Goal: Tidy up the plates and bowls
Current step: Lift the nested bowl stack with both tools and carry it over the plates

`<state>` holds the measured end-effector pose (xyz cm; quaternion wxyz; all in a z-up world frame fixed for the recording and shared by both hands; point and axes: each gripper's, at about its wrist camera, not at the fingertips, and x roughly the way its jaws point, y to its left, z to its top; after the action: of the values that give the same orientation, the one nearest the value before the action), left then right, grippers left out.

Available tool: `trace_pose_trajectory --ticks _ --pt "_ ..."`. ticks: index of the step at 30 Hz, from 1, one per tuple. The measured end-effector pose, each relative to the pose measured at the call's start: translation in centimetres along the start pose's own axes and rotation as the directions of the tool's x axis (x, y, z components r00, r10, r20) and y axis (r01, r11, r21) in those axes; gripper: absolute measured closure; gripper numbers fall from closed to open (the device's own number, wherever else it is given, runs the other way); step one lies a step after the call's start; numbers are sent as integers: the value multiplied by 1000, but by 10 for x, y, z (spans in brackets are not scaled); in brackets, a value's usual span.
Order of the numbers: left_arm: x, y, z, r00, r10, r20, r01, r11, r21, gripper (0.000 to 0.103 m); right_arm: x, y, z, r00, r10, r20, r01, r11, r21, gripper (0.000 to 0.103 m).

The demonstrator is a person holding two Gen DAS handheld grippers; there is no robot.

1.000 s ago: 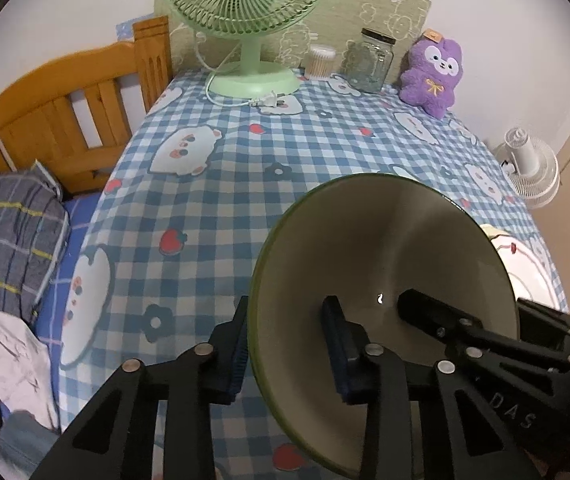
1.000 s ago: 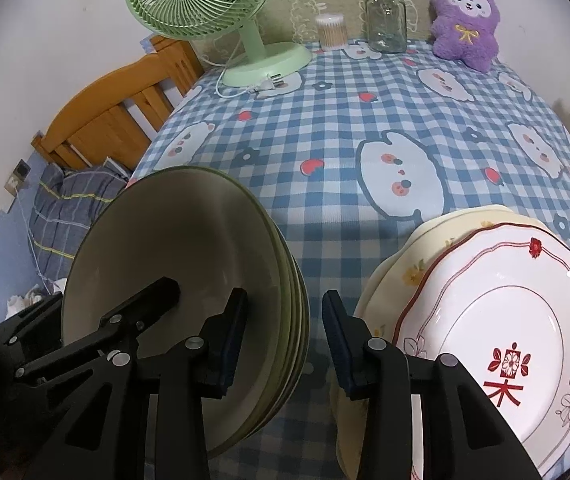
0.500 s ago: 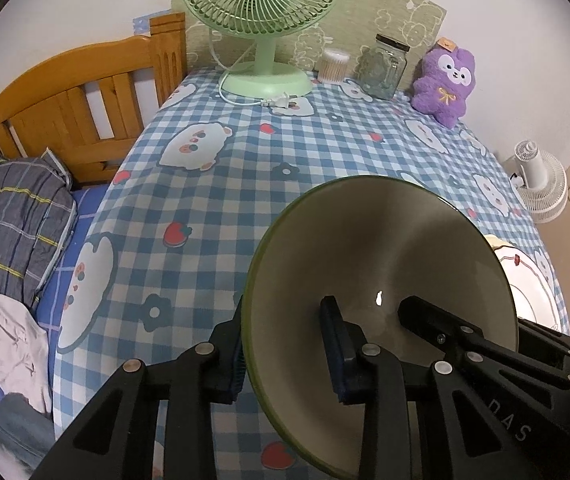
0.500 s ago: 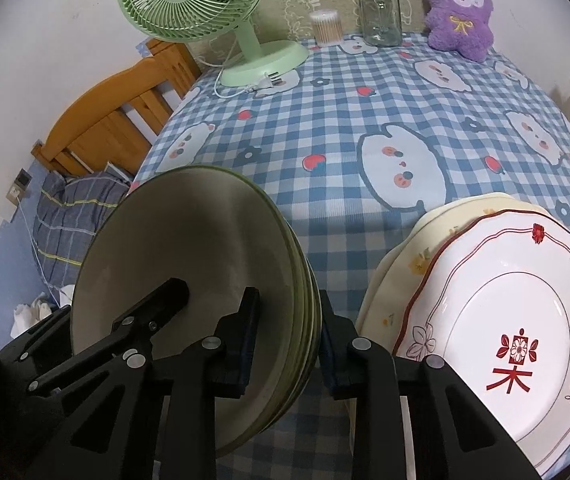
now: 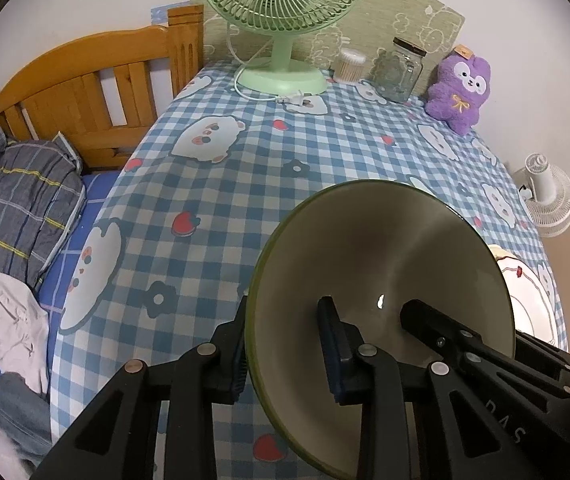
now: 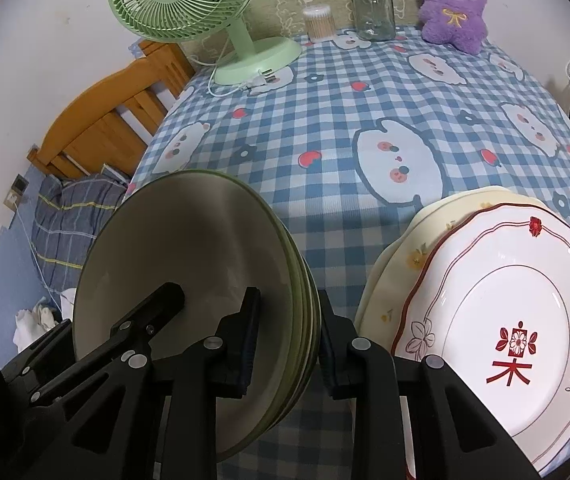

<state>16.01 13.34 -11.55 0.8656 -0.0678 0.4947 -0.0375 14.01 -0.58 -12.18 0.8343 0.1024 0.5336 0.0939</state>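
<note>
Bowls (image 6: 189,280), clamped at opposite rims by left gripper (image 5: 285,344) and right gripper (image 6: 285,336), could slip apart if tilted.

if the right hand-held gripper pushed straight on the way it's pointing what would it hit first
The right hand-held gripper is clamped on the rim of the stack of green bowls, so the bowls would go with it. Straight ahead lies bare checked tablecloth; that would probably be met first, though depth is hard to judge.
</note>
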Motion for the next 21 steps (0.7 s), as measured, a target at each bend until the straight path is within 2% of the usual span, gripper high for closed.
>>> trace_pose_trajectory --ticks 21 --pt "-7 -10 -6 999 33 -25 -34 999 -17 77 -8 -5 -5 1000 -7 -25 6 1000 -9 73"
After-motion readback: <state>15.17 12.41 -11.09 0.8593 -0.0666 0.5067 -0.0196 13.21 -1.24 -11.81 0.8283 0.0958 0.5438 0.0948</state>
